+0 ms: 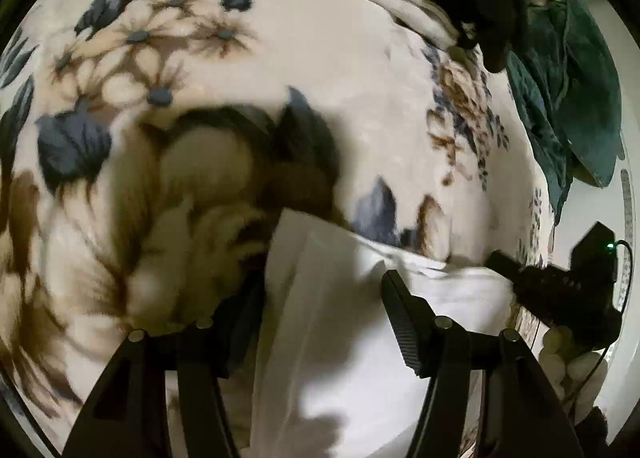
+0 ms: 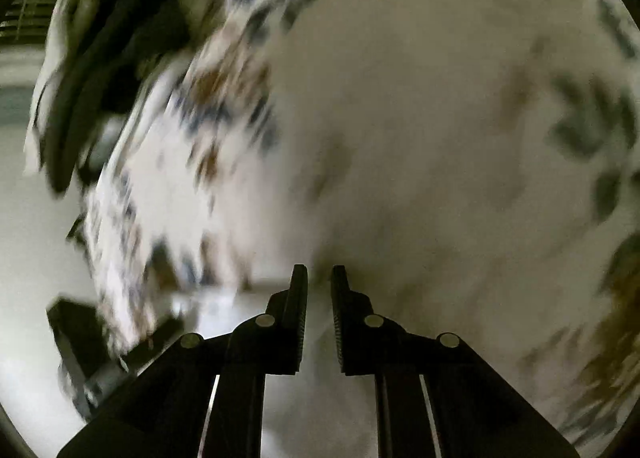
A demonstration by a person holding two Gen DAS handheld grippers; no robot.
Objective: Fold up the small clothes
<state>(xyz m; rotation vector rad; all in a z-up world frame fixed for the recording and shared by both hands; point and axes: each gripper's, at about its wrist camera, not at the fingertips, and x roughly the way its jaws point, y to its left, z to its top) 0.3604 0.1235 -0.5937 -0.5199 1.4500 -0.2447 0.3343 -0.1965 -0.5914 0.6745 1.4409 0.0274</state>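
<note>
A white garment (image 1: 340,318) is seen lying on the flowered blanket (image 1: 320,57), between the spread jaws of the left gripper (image 1: 320,298); whether either pad touches it cannot be told, the left finger being half hidden behind cloth. The right gripper (image 2: 320,278) is seen with jaws nearly together, a narrow gap left, nothing visibly pinched. The right wrist view is heavily blurred. Dark clothes (image 1: 568,97) are cut off at the edge.
</note>
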